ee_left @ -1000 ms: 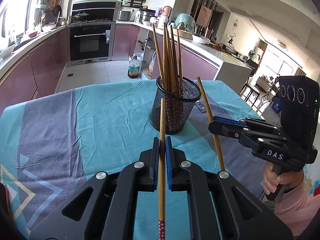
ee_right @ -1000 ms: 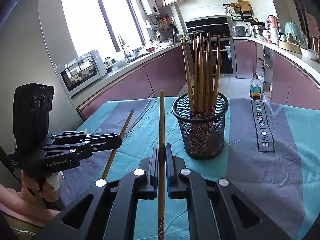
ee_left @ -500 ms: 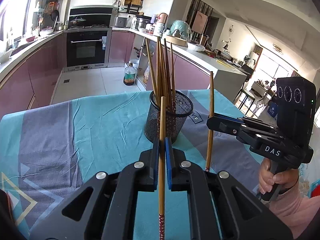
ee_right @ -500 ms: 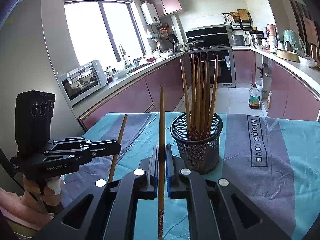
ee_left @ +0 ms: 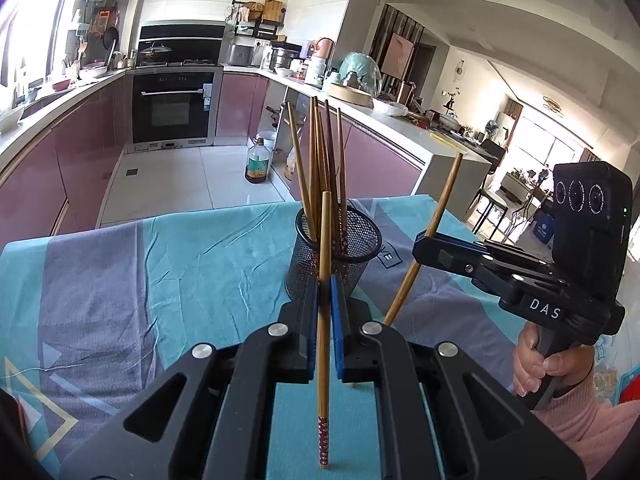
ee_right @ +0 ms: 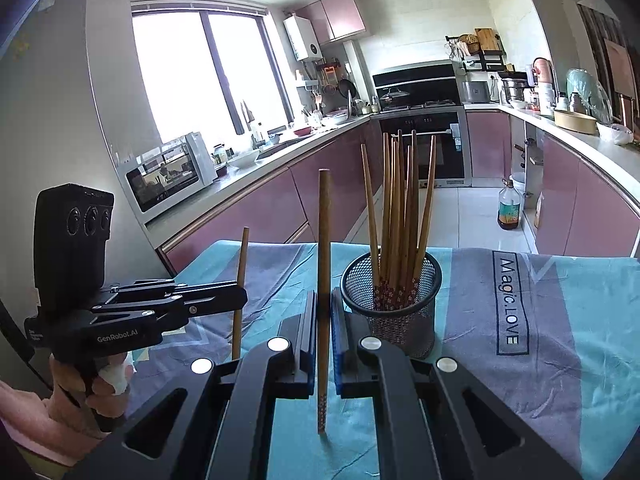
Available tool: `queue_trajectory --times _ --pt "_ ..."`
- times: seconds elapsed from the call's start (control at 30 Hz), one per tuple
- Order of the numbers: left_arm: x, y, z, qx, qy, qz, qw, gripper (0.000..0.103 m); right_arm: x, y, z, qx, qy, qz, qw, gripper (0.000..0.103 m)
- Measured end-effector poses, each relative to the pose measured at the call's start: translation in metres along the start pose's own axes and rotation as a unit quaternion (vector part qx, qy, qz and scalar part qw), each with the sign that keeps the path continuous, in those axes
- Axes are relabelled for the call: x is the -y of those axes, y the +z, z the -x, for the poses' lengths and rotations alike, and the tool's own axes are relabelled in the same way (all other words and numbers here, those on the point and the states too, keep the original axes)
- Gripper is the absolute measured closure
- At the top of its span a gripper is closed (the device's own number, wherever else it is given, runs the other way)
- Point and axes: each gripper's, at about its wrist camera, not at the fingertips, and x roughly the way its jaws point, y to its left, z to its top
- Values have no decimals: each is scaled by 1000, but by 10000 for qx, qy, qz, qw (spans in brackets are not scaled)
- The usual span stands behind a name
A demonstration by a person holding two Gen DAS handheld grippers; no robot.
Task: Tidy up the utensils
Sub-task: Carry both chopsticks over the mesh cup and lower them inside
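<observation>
A black mesh holder [ee_left: 338, 258] [ee_right: 400, 312] stands on the teal and grey tablecloth [ee_left: 120, 280] with several wooden chopsticks upright in it. My left gripper [ee_left: 324, 286] is shut on one chopstick [ee_left: 325, 232], which stands nearly upright just in front of the holder. My right gripper [ee_right: 324, 304] is shut on another chopstick [ee_right: 324, 220], upright and left of the holder. From the left wrist view, the right gripper [ee_left: 424, 245] hovers to the holder's right with its chopstick [ee_left: 446, 196] leaning right. The right wrist view catches the left gripper [ee_right: 240, 300] at the left with its chopstick [ee_right: 242, 256].
The far table edge [ee_left: 200, 214] lies just beyond the holder, with tiled kitchen floor behind. An oil bottle [ee_left: 258, 162] stands on the floor. Pink cabinets and worktops run along both sides. A person's hand [ee_left: 536, 364] grips the right tool's handle.
Both grippers have risen with their chopsticks, so the holder sits lower and smaller in both views. The right gripper's chopstick has swung from leaning left to leaning right.
</observation>
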Motion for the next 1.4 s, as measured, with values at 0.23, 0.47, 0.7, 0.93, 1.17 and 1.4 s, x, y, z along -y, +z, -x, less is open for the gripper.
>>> queue_trajectory --times 0.23,0.47,0.7,0.93,1.17,1.4 --pt "0 7 -1 56 6 2 10000 96 2 8 2 83 -10 23 10000 98" --pt "-1 15 1 145 -28 21 9999 96 1 17 4 175 -34 106 9998 98" --pt "-1 27 7 309 -57 8 9995 96 2 27 7 312 -87 174 9993 98" --pt "1 41 16 494 -90 -39 9987 96 2 38 14 465 -119 253 9985 98" --pt "6 51 25 632 -95 -142 9979 96 3 50 20 635 -115 317 9974 98" --pt "9 63 34 744 -151 -216 9969 96 4 57 25 737 -157 354 9965 98"
